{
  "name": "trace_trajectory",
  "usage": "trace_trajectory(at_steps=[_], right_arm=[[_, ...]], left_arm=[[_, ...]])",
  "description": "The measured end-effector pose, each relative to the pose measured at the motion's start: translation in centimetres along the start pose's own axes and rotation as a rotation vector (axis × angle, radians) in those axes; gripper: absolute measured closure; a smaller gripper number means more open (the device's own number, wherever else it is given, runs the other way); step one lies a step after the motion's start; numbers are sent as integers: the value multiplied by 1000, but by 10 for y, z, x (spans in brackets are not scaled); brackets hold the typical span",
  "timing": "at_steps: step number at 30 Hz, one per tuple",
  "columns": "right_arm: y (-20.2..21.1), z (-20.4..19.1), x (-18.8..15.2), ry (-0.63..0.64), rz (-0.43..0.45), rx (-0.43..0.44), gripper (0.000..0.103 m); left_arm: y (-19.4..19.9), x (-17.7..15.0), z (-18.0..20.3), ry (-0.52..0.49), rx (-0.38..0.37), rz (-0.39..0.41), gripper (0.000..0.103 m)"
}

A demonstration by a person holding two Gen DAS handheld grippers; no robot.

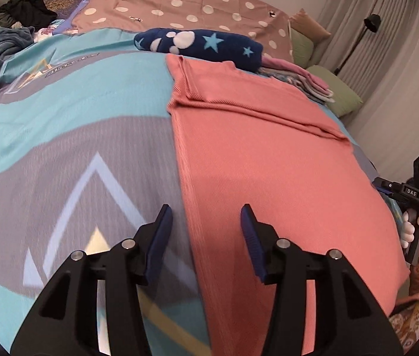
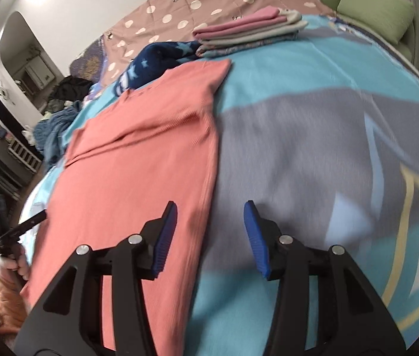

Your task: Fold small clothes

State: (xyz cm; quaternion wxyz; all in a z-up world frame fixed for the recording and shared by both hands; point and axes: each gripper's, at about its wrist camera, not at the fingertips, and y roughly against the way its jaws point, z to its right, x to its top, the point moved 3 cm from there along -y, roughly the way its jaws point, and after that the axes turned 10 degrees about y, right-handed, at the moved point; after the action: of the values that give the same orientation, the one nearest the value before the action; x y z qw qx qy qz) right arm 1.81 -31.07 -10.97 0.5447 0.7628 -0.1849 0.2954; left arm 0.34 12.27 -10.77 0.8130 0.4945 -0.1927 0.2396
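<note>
A salmon-pink ribbed garment (image 1: 268, 163) (image 2: 138, 163) lies flat on the blue and grey bed cover (image 1: 75, 103) (image 2: 313, 118), with its far part folded across it. My left gripper (image 1: 206, 210) hovers open over the garment's near left edge, nothing between its blue pads. My right gripper (image 2: 210, 207) stands open above the garment's near right edge, also with nothing in it. In the left wrist view a hand holds the right gripper's body (image 1: 417, 190) at the garment's right side. The right wrist view shows the left gripper's body (image 2: 16, 231) at the left side.
A stack of folded pink and grey clothes (image 2: 254, 29) (image 1: 313, 80) sits beyond the garment, with a navy star-patterned item (image 1: 203, 44) (image 2: 153, 59) beside it. Loose blue and black clothes (image 1: 1, 47) are piled at the far left. Green pillows (image 2: 375, 14) line the far right.
</note>
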Motion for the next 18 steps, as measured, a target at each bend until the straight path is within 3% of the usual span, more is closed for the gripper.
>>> trace_trajectory(at_steps=[9,18], right_arm=[[42,-21,-66,-17,2,80,53],[88,-27,-121,-74,-2,216,53]], left_arm=[[41,-61,8,-10,-55,-16,53],[81,-119,7,63,-222,-19,53]])
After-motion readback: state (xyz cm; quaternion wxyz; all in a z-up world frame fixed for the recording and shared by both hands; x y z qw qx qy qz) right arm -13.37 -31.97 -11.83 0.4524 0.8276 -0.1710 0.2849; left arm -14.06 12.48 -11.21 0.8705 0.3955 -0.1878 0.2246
